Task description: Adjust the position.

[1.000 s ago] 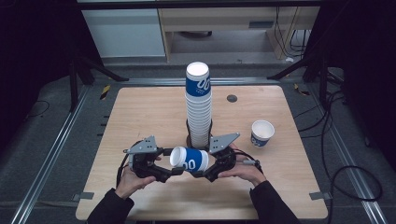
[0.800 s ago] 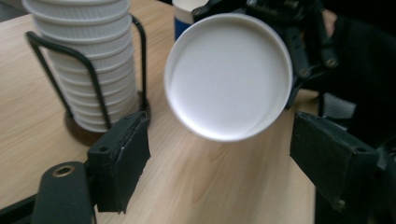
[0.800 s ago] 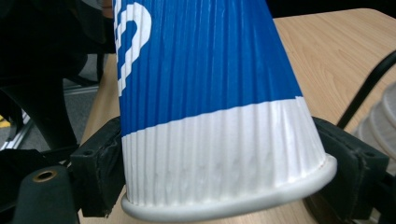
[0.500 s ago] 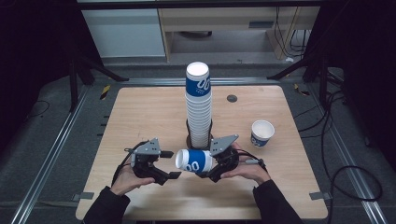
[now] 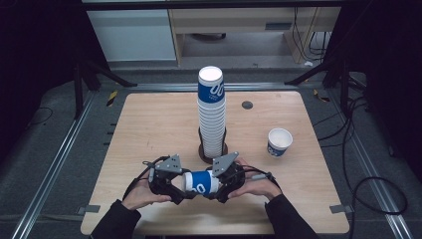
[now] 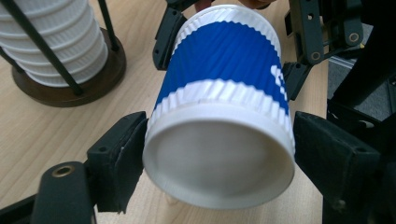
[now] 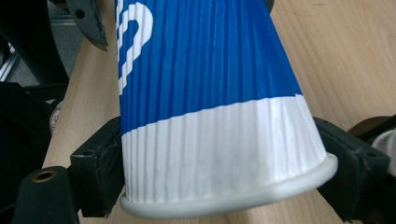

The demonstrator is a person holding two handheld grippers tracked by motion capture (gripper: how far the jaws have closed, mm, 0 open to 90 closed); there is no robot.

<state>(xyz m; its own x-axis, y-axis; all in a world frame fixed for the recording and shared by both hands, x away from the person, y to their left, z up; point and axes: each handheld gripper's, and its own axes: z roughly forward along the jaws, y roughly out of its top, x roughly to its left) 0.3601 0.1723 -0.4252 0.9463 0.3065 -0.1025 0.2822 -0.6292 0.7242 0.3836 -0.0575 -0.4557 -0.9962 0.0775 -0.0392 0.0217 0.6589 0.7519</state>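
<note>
Jaws of both grippers press on one blue-and-white paper cup [image 5: 200,181]: the right gripper [image 5: 219,185] clamps its rim end, the left gripper [image 5: 180,187] its base end. That cup lies on its side just in front of the tall cup stack [image 5: 211,114]. From above, a single cup [image 5: 278,142] stands well right of the stack on the table [image 5: 149,124]. Seen from the left gripper, the held cup's flat base [image 6: 219,161] faces the lens beside the stack's dark round stand [image 6: 88,79].
</note>
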